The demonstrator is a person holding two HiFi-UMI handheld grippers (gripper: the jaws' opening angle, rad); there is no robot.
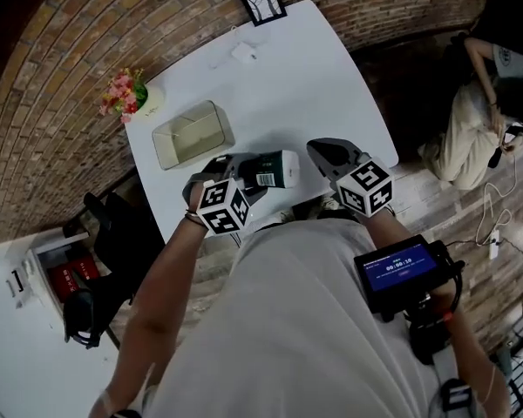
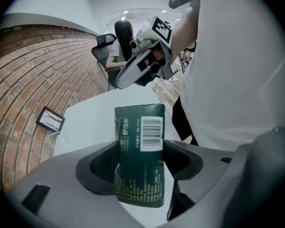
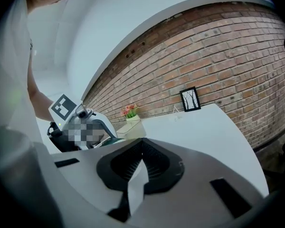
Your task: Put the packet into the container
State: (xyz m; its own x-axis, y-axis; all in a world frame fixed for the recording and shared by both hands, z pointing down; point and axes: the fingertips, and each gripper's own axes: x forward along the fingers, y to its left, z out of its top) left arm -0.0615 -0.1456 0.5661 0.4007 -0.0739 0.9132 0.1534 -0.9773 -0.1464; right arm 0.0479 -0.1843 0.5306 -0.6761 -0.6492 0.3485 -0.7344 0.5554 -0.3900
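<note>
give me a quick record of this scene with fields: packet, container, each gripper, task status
packet: dark green plastic packet with a barcode, held off the table
left gripper: jaws shut on the packet
right gripper: jaws together, nothing held
container: clear rectangular plastic container, on the white table, apart from the packet
task status: packet not yet in the container

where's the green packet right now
Head view, near centre: the packet is clamped in the left gripper over the near edge of the table, just right of the container.
</note>
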